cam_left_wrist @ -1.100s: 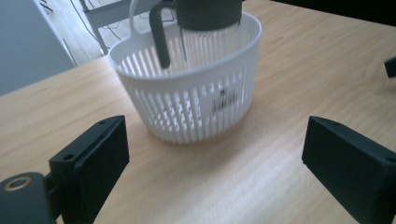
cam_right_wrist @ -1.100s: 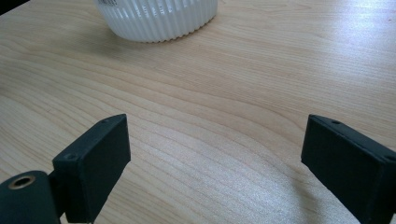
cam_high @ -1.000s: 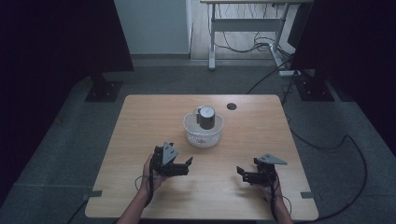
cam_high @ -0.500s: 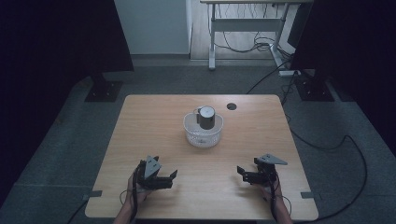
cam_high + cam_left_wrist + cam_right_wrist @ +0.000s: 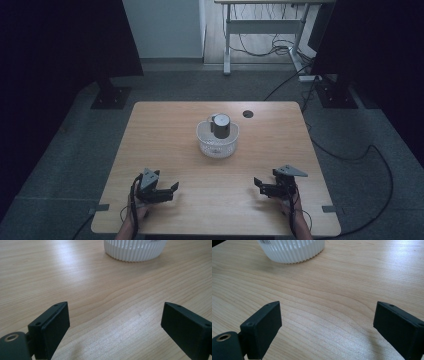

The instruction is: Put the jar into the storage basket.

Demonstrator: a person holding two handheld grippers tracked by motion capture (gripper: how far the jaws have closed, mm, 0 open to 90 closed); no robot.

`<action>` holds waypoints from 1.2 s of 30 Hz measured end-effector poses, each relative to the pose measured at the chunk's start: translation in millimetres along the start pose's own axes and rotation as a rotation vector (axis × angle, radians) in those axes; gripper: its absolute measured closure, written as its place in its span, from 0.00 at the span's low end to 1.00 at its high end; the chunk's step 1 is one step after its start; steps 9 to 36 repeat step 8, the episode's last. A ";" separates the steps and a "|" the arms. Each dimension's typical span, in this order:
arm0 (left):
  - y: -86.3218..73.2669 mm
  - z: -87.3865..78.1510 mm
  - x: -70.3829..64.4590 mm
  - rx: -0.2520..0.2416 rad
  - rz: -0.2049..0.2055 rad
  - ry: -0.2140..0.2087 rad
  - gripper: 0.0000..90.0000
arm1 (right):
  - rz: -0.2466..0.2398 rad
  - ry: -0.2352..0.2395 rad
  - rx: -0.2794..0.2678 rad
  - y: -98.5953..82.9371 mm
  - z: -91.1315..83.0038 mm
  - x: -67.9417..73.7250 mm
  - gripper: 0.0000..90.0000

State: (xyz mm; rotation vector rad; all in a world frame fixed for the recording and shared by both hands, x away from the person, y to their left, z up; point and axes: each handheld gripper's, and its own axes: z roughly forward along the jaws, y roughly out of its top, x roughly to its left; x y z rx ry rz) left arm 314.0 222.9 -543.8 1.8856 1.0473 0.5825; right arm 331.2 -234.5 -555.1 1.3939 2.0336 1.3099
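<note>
Both grippers are resting near the table's (image 5: 165,130) front edge: left gripper (image 5: 172,187) and right gripper (image 5: 257,182) released, holding nothing. Farther off, the ribbed white basket (image 5: 218,142) is carrying a grey, probably metal, mug (image 5: 220,125). A careless rim grasp could tip it.

White ribbed bowl (image 5: 217,142), grey mug (image 5: 221,125), pale wood-grain table (image 5: 165,135).

high view dim, dark edges | gripper views bright, table (image 5: 100,290) glare, fingers soft
</note>
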 end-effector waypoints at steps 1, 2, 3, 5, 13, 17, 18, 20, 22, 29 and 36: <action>-0.2 0.1 0.2 0.001 0.001 -0.002 0.09 | -0.001 -0.002 -0.001 0.0 -0.1 0.1 0.09; -0.4 0.2 0.4 0.003 0.004 -0.004 0.09 | -0.002 -0.003 -0.002 -0.1 -0.2 0.1 0.09; -0.7 0.3 0.7 0.006 0.011 -0.006 0.10 | -0.002 -0.003 -0.002 -0.1 -0.2 0.2 0.09; -1.4 0.5 1.7 0.009 0.011 -0.008 0.10 | -0.004 -0.004 -0.003 -0.1 -0.3 0.3 0.09; -2.4 1.0 3.9 0.014 0.009 -0.005 0.10 | -0.003 0.001 -0.002 -0.3 -0.6 0.1 0.09; -2.4 1.0 3.9 0.014 0.009 -0.005 0.10 | -0.003 0.001 -0.002 -0.3 -0.6 0.1 0.09; -2.4 1.0 3.9 0.014 0.009 -0.005 0.10 | -0.003 0.001 -0.002 -0.3 -0.6 0.1 0.09; -2.4 1.0 3.9 0.014 0.009 -0.005 0.10 | -0.003 0.001 -0.002 -0.3 -0.6 0.1 0.09; -2.4 1.0 3.9 0.014 0.009 -0.005 0.10 | -0.003 0.001 -0.002 -0.3 -0.6 0.1 0.09; -2.4 1.0 3.9 0.014 0.009 -0.005 0.10 | -0.003 0.001 -0.002 -0.3 -0.6 0.1 0.09; -2.4 1.0 3.9 0.014 0.009 -0.005 0.10 | -0.003 0.001 -0.002 -0.3 -0.6 0.1 0.09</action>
